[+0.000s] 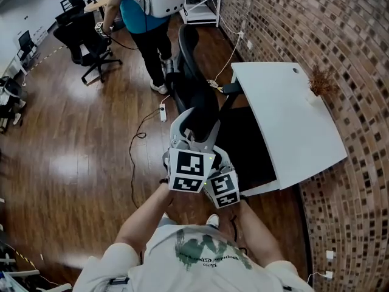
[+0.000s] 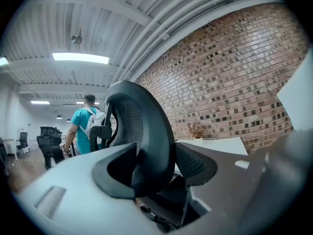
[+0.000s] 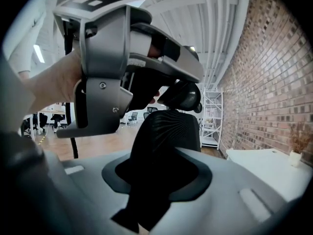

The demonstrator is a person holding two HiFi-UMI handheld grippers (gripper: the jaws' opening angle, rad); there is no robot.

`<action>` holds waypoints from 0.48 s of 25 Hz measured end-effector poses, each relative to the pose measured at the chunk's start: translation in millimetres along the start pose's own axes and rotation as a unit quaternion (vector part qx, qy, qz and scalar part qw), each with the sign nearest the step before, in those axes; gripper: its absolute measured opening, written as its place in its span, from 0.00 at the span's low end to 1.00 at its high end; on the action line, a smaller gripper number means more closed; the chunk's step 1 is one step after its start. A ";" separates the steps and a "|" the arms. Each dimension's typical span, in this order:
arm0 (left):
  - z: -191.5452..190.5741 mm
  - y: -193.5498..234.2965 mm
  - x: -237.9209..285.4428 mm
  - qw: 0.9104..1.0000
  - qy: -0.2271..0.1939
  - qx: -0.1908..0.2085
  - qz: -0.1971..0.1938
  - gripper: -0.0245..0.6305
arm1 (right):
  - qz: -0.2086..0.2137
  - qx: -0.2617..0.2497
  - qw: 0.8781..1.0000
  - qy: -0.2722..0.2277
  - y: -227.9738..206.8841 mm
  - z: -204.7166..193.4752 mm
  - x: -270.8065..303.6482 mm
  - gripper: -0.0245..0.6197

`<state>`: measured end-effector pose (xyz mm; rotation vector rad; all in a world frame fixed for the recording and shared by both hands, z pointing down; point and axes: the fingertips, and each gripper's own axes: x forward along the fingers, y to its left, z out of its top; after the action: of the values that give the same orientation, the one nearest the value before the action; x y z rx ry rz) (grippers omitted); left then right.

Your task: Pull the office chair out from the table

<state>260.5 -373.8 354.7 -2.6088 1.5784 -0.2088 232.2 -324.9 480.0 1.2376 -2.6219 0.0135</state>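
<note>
- Office chair (image 1: 197,93): black, mesh back. It stands at the long edge of the white table (image 1: 292,126) away from the brick wall, with the seat partly under the top and the backrest turned away from the table.
- Left gripper (image 2: 154,168): jaws fairly wide and clamped on the backrest's curved rim, which passes between both pads.
- Right gripper (image 3: 156,177): just beside the left one. Jaws narrower, gripping the same backrest's frame, which fills the gap between the pads.
- Dried plant (image 1: 319,81): on the table's wall-side edge.
- Person in teal shirt (image 1: 137,8): standing beyond the chair.
</note>
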 end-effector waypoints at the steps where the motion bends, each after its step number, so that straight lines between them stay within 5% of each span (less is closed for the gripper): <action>1: -1.1 6.3 -3.1 1.000 0.001 0.000 0.002 0.44 | 0.003 0.004 1.000 0.000 4.6 0.4 4.2 0.24; 12: -14.7 73.0 -36.0 1.000 0.004 0.002 0.005 0.41 | 0.001 0.007 1.000 0.011 59.2 21.7 58.6 0.25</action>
<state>177.8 -375.8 356.2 -2.6005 1.5923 -0.2216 146.7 -333.9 477.5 1.2325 -2.6081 0.0452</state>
